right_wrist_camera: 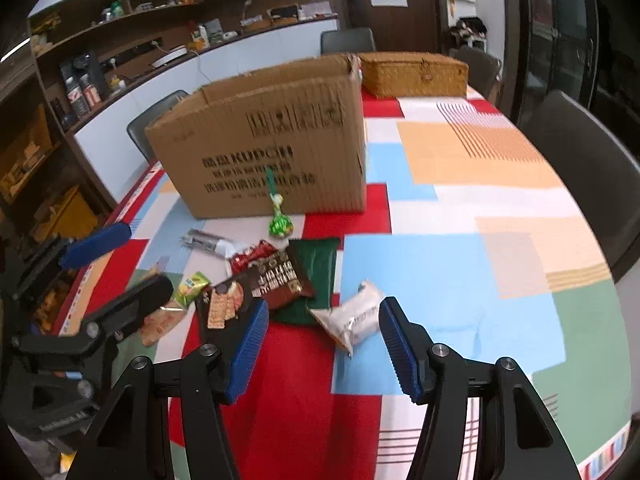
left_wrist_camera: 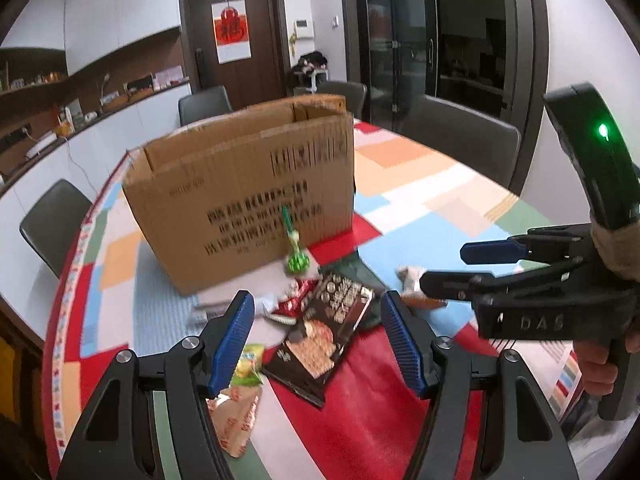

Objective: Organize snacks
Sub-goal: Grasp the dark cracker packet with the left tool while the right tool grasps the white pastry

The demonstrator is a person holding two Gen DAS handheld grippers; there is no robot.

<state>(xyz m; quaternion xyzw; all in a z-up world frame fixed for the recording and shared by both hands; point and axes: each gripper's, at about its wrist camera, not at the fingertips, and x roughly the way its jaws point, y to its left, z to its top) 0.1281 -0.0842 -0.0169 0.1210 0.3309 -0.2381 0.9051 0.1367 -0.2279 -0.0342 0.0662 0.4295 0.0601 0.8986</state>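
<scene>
One open cardboard box (right_wrist_camera: 272, 140) on the patchwork table (right_wrist_camera: 460, 248), roughly eight snack packs (right_wrist_camera: 276, 278) scattered right in front of it. Left gripper (left_wrist_camera: 318, 340) and right gripper (right_wrist_camera: 322, 340) both tilt down over the pile, jaws apart, holding nothing.

Bare tablecloth (right_wrist_camera: 480, 264) right of the snack pile (right_wrist_camera: 276, 284); cardboard box (right_wrist_camera: 272, 140) walling the far side.
</scene>
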